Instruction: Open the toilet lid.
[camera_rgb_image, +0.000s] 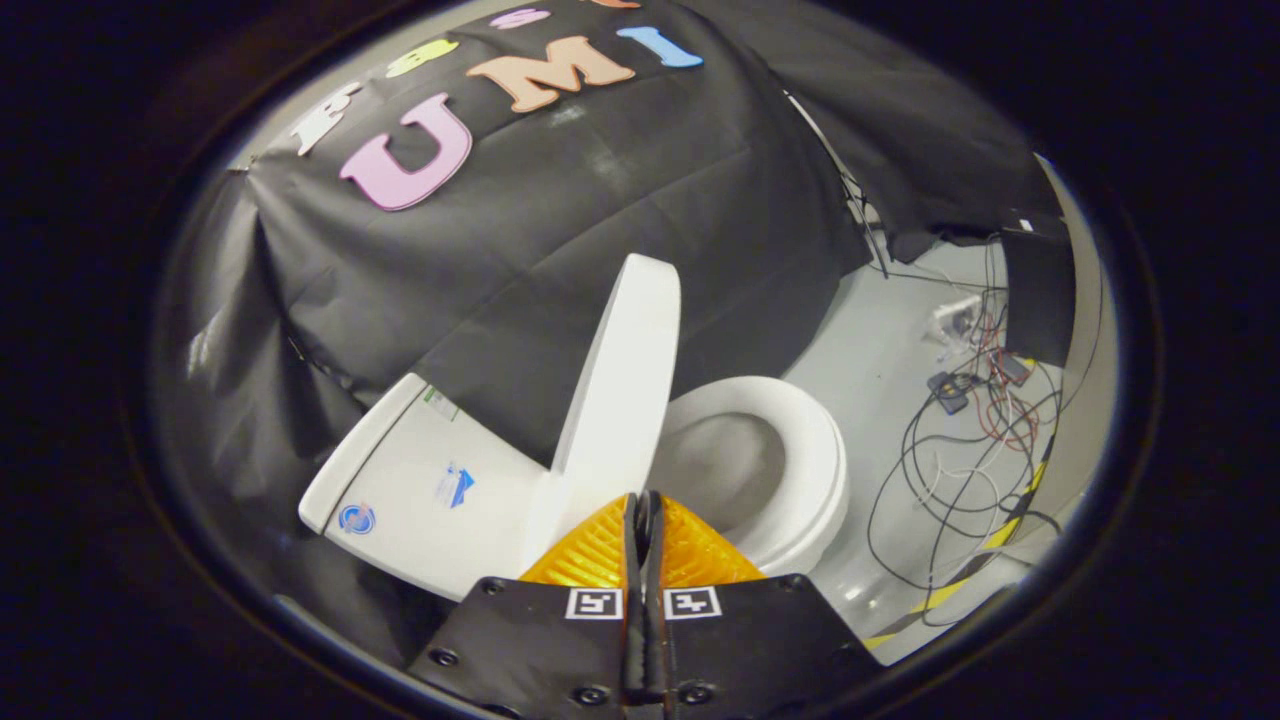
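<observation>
Gripper view: claw (645, 505) closed; smooth oval lid (620, 390) upright.

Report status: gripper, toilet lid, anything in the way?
Gripper shut, holding nothing, tips at the lid's near edge. Toilet lid raised, standing on edge beside the tank; seat down, bowl exposed. Loose cables on floor beyond, clear of lid.

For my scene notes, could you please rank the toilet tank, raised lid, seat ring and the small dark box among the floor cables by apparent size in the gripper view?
1. Toilet tank and raised lid: look alike, so unranked.
2. Seat ring.
3. Small dark box.
The gripper is shut just before the lid.
</observation>
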